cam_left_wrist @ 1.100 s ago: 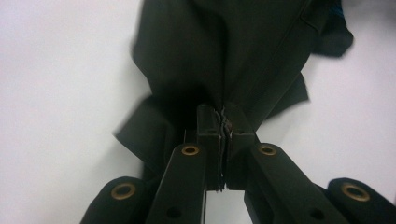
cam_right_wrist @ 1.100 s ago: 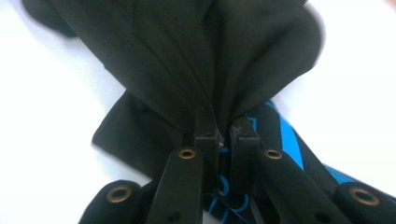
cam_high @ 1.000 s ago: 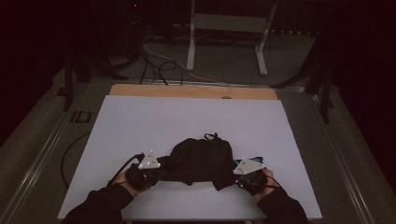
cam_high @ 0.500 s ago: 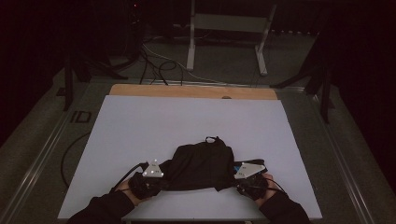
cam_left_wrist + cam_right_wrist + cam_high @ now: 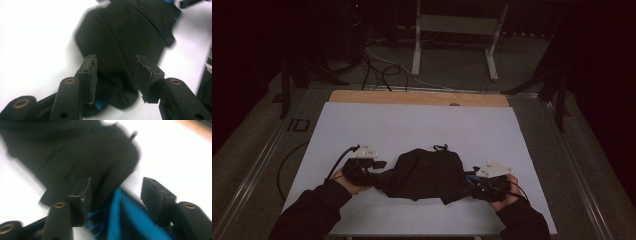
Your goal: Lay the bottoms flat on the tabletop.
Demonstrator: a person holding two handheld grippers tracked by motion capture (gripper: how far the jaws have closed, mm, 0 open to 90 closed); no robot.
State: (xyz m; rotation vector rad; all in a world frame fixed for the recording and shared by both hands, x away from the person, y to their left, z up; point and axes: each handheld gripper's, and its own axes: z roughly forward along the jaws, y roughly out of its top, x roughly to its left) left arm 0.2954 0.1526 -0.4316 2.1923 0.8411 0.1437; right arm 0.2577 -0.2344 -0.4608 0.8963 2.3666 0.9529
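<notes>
A black garment (image 5: 427, 172) with a small loop at its far edge lies spread flat near the front of the white table (image 5: 412, 125). My left gripper (image 5: 381, 165) is at its left end. In the left gripper view its jaws have just been opening: the left gripper (image 5: 116, 72) stands open over the black cloth (image 5: 120, 37) without pressing it. My right gripper (image 5: 469, 184) is at the garment's right end. The right gripper (image 5: 116, 192) has also just been opening, with a blue-lined edge (image 5: 125, 220) of the cloth lying loose between its jaws.
A wooden strip (image 5: 417, 97) runs along the table's far edge. Beyond it on the floor stand a metal frame (image 5: 452, 30) and loose cables (image 5: 377, 65). The person's dark sleeves (image 5: 307, 212) come in at the front edge.
The bunched garment has been drawn wider and now lies flatter. The left hand has risen and moved away from the front edge; the right hand has shifted slightly right.
</notes>
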